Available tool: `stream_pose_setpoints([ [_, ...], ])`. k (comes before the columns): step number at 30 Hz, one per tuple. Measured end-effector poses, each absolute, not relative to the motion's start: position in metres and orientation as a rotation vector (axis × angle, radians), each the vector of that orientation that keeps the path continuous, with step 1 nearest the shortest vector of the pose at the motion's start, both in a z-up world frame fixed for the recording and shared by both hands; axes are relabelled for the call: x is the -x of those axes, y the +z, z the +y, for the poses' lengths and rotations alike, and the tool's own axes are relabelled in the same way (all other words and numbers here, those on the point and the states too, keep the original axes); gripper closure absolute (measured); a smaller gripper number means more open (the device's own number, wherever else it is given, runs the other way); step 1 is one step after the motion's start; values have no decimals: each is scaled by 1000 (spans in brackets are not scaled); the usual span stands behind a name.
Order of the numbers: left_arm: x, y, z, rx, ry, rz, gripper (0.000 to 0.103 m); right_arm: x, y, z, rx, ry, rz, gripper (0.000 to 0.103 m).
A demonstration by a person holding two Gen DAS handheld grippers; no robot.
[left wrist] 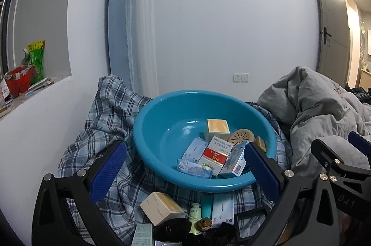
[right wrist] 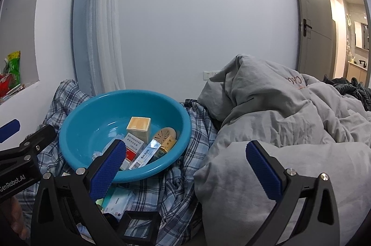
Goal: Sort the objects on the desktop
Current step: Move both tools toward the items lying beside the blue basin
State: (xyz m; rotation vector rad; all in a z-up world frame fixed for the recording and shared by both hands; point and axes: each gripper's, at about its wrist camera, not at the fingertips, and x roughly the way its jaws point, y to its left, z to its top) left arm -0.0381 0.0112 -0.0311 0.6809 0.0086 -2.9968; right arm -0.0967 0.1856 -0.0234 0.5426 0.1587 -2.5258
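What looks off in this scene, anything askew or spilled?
Nothing spilled or damaged. The boxes in the blue basin lie jumbled, the RAISON box tilted against others. The basin itself sits on rumpled plaid cloth on a bed, not a desk. Several items, including a beige box, remain outside it.

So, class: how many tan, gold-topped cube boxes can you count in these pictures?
2. One box stands inside the basin, at the back. The other box lies on the plaid cloth in front of it. More may be hidden among the clutter.
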Motion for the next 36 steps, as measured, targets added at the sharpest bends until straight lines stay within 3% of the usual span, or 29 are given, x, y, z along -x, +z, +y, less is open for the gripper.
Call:
stream_pose_setpoints([
  [17, 47, -39, 12, -787, -2966, -11, 0, 92, -27, 177, -532, -2488, 213, 2],
  [20, 54, -42, 9, -886, -2928, -2, 5, 96, -29, 177, -575, -2475, 193, 14],
  [22, 57, -44, 4, -932, -2917, 38, 12, 100, -31, 179, -605, -2469, 176, 14],
  [25, 61, -47, -6, -1006, -2920, 127, 14, 104, -33, 181, -639, -2465, 164, 21],
  [28, 67, -53, -10, -1094, -2897, 153, 36, 108, -36, 182, -665, -2461, 162, 25],
  [30, 71, -60, -11, -1174, -2873, 167, 43, 110, -36, 181, -676, -2454, 159, 35],
  [34, 76, -72, -10, -1266, -2842, 164, 43, 109, -39, 177, -700, -2407, 168, 53],
  [36, 78, -75, -8, -1326, -2824, 148, 43, 107, -40, 175, -705, -2393, 180, 67],
])
